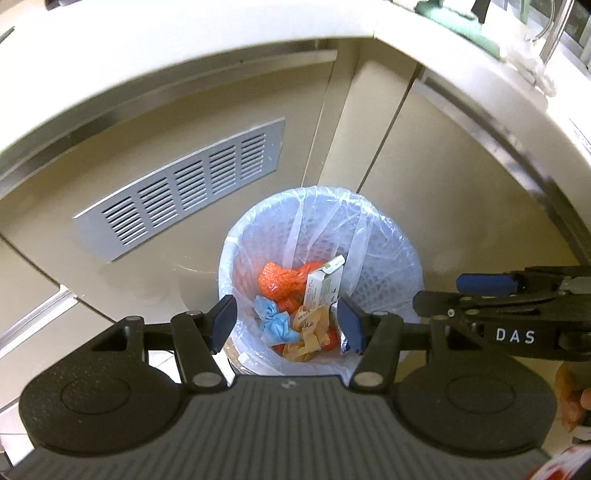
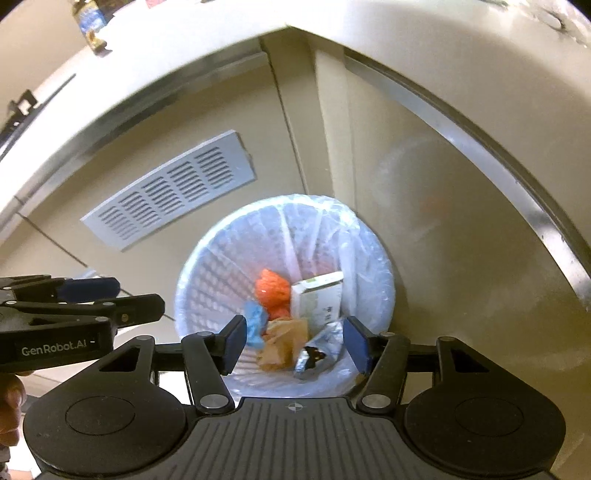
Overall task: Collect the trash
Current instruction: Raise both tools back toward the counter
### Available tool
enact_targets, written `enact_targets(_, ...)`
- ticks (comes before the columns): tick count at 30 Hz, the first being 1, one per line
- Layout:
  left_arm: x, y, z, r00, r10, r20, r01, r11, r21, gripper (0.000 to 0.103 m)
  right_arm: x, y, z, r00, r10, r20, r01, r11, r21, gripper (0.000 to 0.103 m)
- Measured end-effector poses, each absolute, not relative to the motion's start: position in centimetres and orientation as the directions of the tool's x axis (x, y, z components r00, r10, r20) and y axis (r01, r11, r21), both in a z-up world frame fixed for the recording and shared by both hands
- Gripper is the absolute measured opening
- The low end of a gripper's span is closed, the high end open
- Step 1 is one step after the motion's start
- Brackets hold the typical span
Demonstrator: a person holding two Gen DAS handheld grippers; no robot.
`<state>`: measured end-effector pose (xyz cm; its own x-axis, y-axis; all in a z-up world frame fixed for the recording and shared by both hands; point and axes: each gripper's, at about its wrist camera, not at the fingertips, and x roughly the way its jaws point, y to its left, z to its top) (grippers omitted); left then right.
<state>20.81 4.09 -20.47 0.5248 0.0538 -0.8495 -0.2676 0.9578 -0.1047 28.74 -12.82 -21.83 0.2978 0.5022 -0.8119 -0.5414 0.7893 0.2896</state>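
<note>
A white mesh trash bin with a clear plastic liner (image 1: 391, 240) (image 2: 207, 258) stands on the floor in a cabinet corner. Inside lie an orange crumpled bag (image 1: 275, 280) (image 2: 271, 290), a white carton (image 1: 321, 284) (image 2: 317, 299), a blue crumpled wad (image 1: 275, 321) (image 2: 255, 319), brown paper (image 1: 308, 332) (image 2: 284, 339) and a silver foil wrapper (image 2: 317, 350). My left gripper (image 1: 288, 321) is open and empty above the bin. My right gripper (image 2: 295, 341) is open and empty above it too. Each gripper shows at the side of the other's view, the right one (image 1: 480, 291) and the left one (image 2: 110, 299).
Beige cabinet doors surround the bin, with a grey vent grille (image 1: 177, 188) (image 2: 170, 188) to the left. A pale countertop edge (image 1: 221, 33) (image 2: 424, 44) runs overhead, with a green sponge (image 1: 461, 22) and a jar (image 2: 90, 22) on it.
</note>
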Motion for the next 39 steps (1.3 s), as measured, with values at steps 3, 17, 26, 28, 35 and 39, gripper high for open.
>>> enact_targets(3, 19.7, 3.8, -19.1, 0.541, 0.073, -0.838, -0.282, 0.954, -0.099, 0.056, 28.1, -12.9, -20.7, 0.285, 0.534, -0.796, -0.559, 0.767, 0.315, 0.059)
enact_targets(17, 17.4, 2.8, -9.8, 0.674, 0.158, -0.721, -0.304, 0.95, -0.076, 0.056, 26.4, -15.1, -12.4, 0.348, 0.686, -0.639, -0.624, 0.679, 0.388, 0.06)
enact_targets(26, 19.4, 2.3, -6.0, 0.75, 0.166, -0.64, -0.26, 0.964, -0.055, 0.056, 28.4, -19.8, -8.3, 0.511, 0.662, -0.548, -0.556, 0.741, 0.377, 0.061)
enact_targets(28, 20.0, 2.5, -5.4, 0.76, 0.169, -0.627, -0.256, 0.965, -0.051, 0.056, 29.1, -21.1, -7.4, 0.552, 0.638, -0.536, -0.531, 0.765, 0.365, 0.062)
enact_targets(35, 22.6, 3.8, -4.2, 0.78, 0.174, -0.601, -0.246, 0.969, -0.039, 0.056, 33.7, -25.3, -6.2, 0.679, 0.534, -0.503, -0.434, 0.845, 0.312, 0.067)
enact_targets(39, 24.2, 4.8, -4.1, 0.779, 0.175, -0.602, -0.241, 0.97, -0.03, 0.056, 36.8, -27.0, -5.7, 0.729, 0.485, -0.484, -0.375, 0.874, 0.311, 0.084)
